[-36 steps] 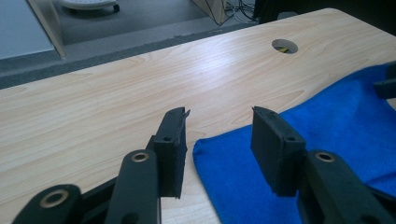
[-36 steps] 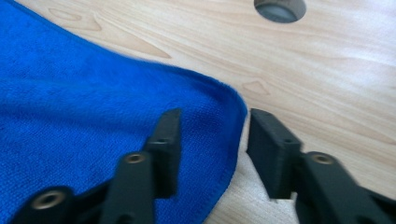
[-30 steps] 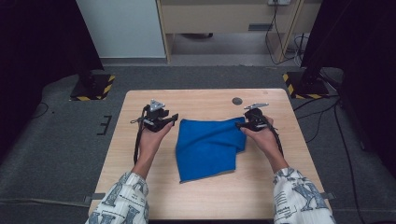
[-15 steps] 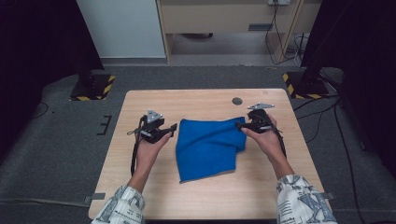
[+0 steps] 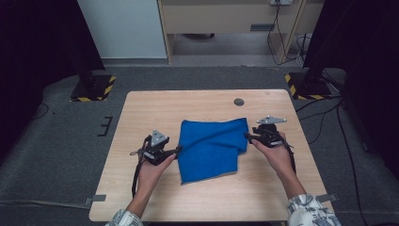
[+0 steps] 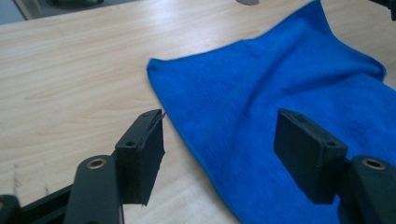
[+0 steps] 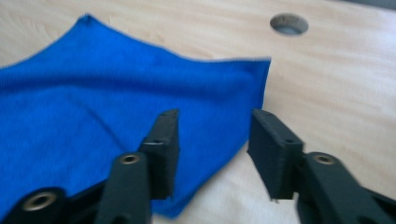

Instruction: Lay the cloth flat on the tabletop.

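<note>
1. Holding my left gripper (image 5: 175,150) at the near left edge of the cloth (image 5: 211,148), I have its jaws apart; they have just been opening a little further, and nothing sits pressed between them.
2. In the left gripper view one jaw stands over bare table (image 6: 70,70) and the other over the cloth (image 6: 280,88), so the cloth's edge runs through the gap without touching either pad.
3. My right gripper (image 5: 248,136) is at the cloth's right edge, jaws half apart; they have just been closing.
4. In the right gripper view the cloth's (image 7: 102,112) right edge and near corner lie between and below the jaws; I cannot tell whether the pads touch it yet.
5. Ahead of both grippers the blue cloth lies spread on the wooden table (image 5: 155,106), doubled over, with a soft ridge near its right side.
6. Beyond my right gripper a round hole (image 5: 239,101) sits in the tabletop, well apart from the cloth.
7. I can read no writing, brand or label on the cloth, the grippers or the table.
</note>
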{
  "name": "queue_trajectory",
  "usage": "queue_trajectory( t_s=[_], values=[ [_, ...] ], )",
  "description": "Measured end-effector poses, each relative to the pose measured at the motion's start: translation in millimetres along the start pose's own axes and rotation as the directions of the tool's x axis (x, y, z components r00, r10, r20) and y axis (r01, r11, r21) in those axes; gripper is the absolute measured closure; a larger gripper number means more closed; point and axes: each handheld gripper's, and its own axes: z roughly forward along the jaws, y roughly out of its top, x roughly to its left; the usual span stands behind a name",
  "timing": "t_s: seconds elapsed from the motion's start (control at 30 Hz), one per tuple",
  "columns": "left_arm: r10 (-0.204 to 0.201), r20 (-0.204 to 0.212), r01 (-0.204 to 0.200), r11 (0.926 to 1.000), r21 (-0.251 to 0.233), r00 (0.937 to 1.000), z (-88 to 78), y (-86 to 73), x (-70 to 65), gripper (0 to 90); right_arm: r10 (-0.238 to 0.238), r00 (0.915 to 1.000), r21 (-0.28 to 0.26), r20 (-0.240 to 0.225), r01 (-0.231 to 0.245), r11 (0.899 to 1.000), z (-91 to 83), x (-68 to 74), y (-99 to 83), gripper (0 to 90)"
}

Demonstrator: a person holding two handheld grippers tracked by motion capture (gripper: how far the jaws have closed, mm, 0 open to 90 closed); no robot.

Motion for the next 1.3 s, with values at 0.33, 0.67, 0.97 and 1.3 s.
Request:
queue_trajectory(
  t_s=[0.33,0.67,0.97,1.3],
  values=[
    [0.01,0.034,-0.012,0.9987,0.049,0.9994,-11.9,-36.8,-19.0,32.6,-0.029,0.9989,0.018,-0.036,0.03,0.999,-12.7,18.9,-40.9,77.0],
    [0.09,0.03,-0.092,0.991,0.097,0.9955,-21.2,-49.2,-43.2,30.0,0.002,0.9985,0.027,-0.054,0.0,1.0,-8.5,31.9,-62.3,75.5],
    [0.134,0.094,-0.144,0.9832,0.111,0.9865,-26.4,-54.8,-60.1,27.4,0.004,0.998,0.022,-0.062,-0.002,1.0,-11.7,36.0,-63.2,74.2],
    [0.173,0.136,-0.195,0.9662,0.169,0.9754,-11.4,-61.4,-71.0,33.8,-0.004,0.9944,0.034,-0.106,0.007,0.999,-13.3,39.5,-64.7,73.4]
  ],
)
